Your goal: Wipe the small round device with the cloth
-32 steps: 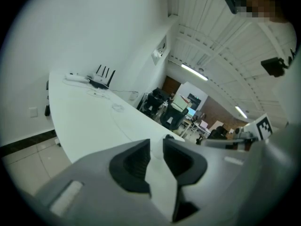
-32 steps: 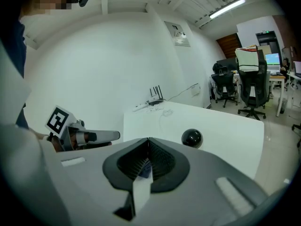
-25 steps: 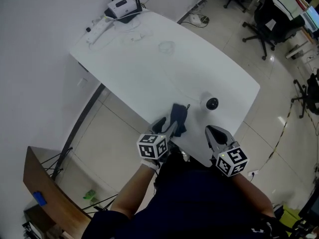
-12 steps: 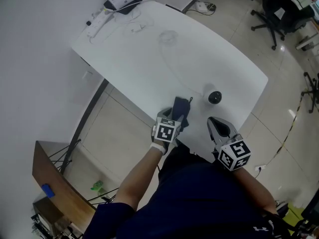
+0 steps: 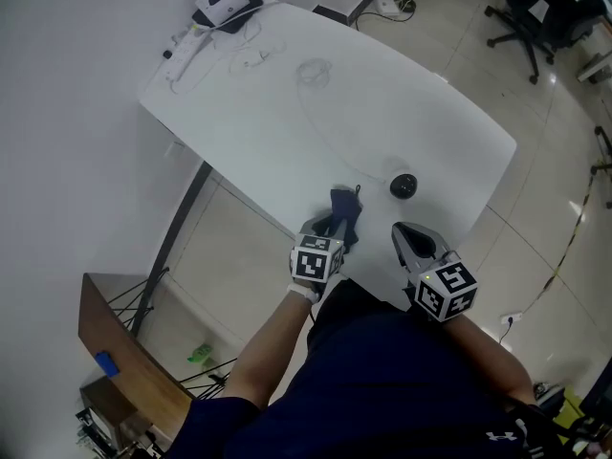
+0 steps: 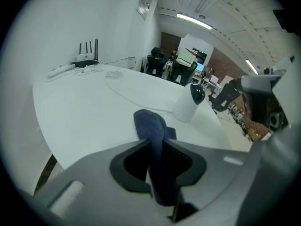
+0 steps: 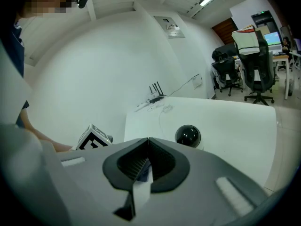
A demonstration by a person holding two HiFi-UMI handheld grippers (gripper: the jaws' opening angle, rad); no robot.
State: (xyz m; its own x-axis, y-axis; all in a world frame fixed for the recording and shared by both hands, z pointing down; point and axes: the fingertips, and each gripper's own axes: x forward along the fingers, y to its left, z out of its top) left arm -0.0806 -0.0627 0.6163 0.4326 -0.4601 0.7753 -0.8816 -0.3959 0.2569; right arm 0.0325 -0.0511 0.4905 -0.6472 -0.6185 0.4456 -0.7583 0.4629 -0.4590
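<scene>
A dark blue cloth lies near the front edge of the white table. My left gripper has just been closing, and it is now shut on the near end of the cloth, which stands pinched between the jaws of the left gripper. The small round device, a black dome on a white base, sits just right of the cloth and shows as the device beyond it. My right gripper hovers shut and empty near the device.
A router, a power strip and thin cables lie at the table's far left corner. Office chairs stand on the floor beyond the table. A wooden shelf is low on the left.
My left gripper came down and forward onto the cloth and its jaws closed on it. The right gripper sank a little toward the table edge.
</scene>
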